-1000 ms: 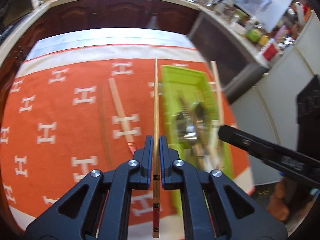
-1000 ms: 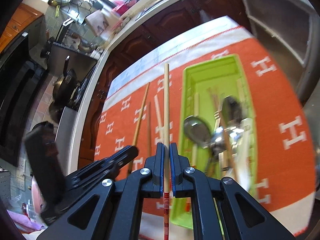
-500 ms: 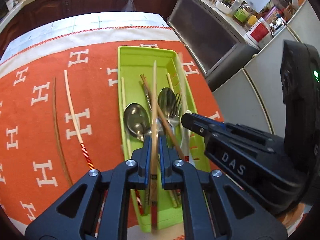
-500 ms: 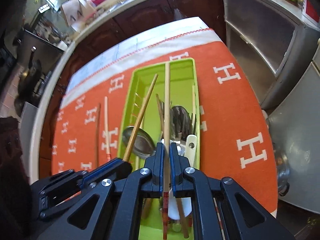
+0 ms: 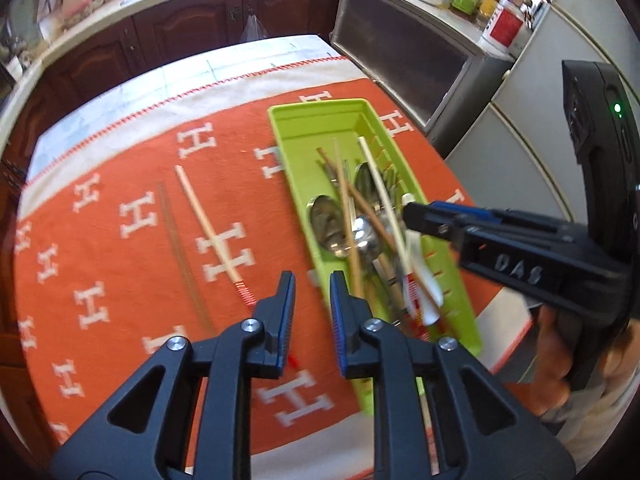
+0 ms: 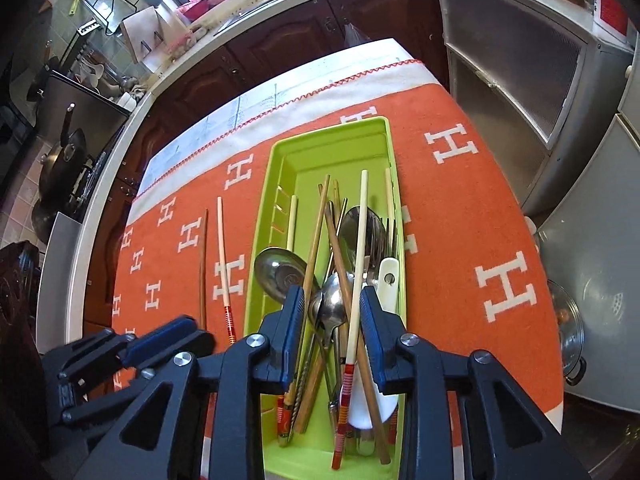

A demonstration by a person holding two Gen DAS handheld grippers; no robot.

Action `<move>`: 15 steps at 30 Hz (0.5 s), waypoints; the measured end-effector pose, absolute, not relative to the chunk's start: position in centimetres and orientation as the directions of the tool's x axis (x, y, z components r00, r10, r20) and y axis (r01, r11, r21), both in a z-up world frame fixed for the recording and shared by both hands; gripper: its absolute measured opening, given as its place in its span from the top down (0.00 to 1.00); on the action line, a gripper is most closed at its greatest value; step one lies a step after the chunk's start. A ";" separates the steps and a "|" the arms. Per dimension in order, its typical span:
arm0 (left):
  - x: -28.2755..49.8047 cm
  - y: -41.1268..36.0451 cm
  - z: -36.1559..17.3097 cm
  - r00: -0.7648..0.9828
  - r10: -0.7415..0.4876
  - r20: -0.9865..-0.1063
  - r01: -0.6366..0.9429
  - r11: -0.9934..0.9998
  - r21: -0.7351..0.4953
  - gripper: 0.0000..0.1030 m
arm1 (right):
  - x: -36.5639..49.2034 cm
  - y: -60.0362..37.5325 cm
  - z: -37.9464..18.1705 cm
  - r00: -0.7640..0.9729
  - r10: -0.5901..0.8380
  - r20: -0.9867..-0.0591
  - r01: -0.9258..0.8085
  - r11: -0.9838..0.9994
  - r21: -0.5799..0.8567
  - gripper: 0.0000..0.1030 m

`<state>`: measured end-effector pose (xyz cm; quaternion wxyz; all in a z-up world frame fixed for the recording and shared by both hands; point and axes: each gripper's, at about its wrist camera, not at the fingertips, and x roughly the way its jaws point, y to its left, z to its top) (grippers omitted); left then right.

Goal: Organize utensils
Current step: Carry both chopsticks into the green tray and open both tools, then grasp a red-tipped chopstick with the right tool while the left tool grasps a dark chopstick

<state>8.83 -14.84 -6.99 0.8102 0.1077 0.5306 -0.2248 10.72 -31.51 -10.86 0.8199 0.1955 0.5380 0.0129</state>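
Now both your grippers are spread with nothing between the pads. Your left gripper [image 5: 312, 280] hovers over the orange cloth [image 5: 120, 248] just beside the near left edge of the green tray [image 5: 280, 120], its fingers apart and bare. Your right gripper [image 6: 332, 296] sits above the near half of the tray [image 6: 276, 152], fingers wide apart; utensils show through the gap below them, and you cannot tell from this view whether the pads touch any of them.

In the tray lies a crossed heap: two steel spoons [image 6: 280, 272], a fork partly hidden under them, a white-handled tool [image 6: 389, 276], several brown chopsticks [image 6: 318, 216] and a pale chopstick [image 6: 362, 216] with a red-striped end that runs lengthwise over the pile. Another pale stick [image 6: 293, 220] lies along the tray's left wall and one more along the right wall. From the left wrist view the heap is blurred, so finer detail is lost there.

Out on the cloth, left of the tray, two chopsticks remain side by side and well apart from the tray: a pale chopstick with red bands [image 6: 222, 248] at its near end, and a dark brown one [image 6: 203, 264] further left. Your left gripper's tips are near the banded end of the pale one in the left wrist view [image 5: 208, 224].

The cloth carries white H marks and a white border with red stitching at the far end.
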 end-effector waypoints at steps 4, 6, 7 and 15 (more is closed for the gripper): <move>8.3 -12.9 -5.7 0.357 -0.227 -0.906 0.483 0.875 -0.029 0.79 | 9.7 -30.8 -9.9 0.438 0.235 -0.868 0.171 0.926 0.337 0.72; 8.2 -11.9 -5.1 0.367 -0.228 -0.902 0.473 0.880 -0.030 0.68 | 9.4 -30.3 -9.4 0.445 0.239 -0.863 0.158 0.928 0.338 0.72; 8.1 -11.3 -4.8 0.374 -0.229 -0.898 0.465 0.885 -0.032 0.64 | 9.2 -29.9 -9.1 0.448 0.243 -0.860 0.150 0.928 0.341 0.72; 7.7 -6.9 -3.3 0.464 -0.234 -0.854 0.372 0.927 -0.052 0.64 | 8.9 -25.6 -7.0 0.469 0.314 -0.826 0.043 0.925 0.377 0.72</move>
